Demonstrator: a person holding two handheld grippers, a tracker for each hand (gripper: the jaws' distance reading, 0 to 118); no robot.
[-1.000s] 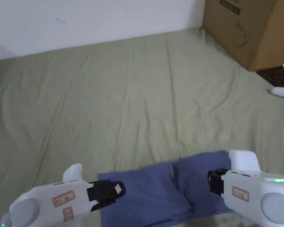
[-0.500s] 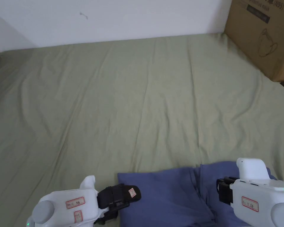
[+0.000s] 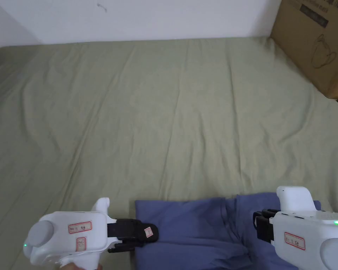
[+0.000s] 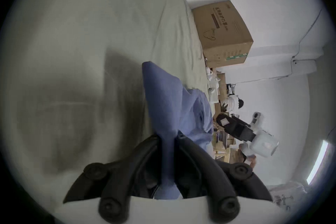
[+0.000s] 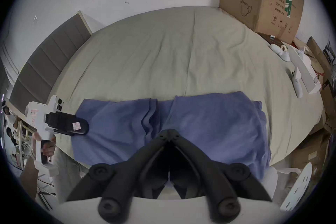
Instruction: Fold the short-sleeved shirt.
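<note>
My left gripper (image 4: 167,138) clamps the shirt (image 3: 193,228); my right gripper (image 5: 170,132) is closed. A box (image 3: 316,42) sits at 2 o'clock on the bed (image 3: 164,116).

A bed (image 3: 186,116) under a wrinkled pale green sheet (image 5: 181,57) stretches away ahead of the jaws to a plain white wall (image 3: 157,17) bearing a few small marks. A grey padded headboard (image 5: 45,64) runs along the bed's far-left edge in the right gripper view. Ahead and to the right of the jaws, a large printed cardboard box (image 5: 261,0) stands at the bed's far corner against the wall. Beyond it, to the right, lie white moulded parts (image 5: 298,71) and more flattened cardboard (image 5: 316,57). In the left gripper view a cable (image 4: 305,31) runs along the wall, and a bright strip light (image 4: 317,162) glows near the picture's edge.
</note>
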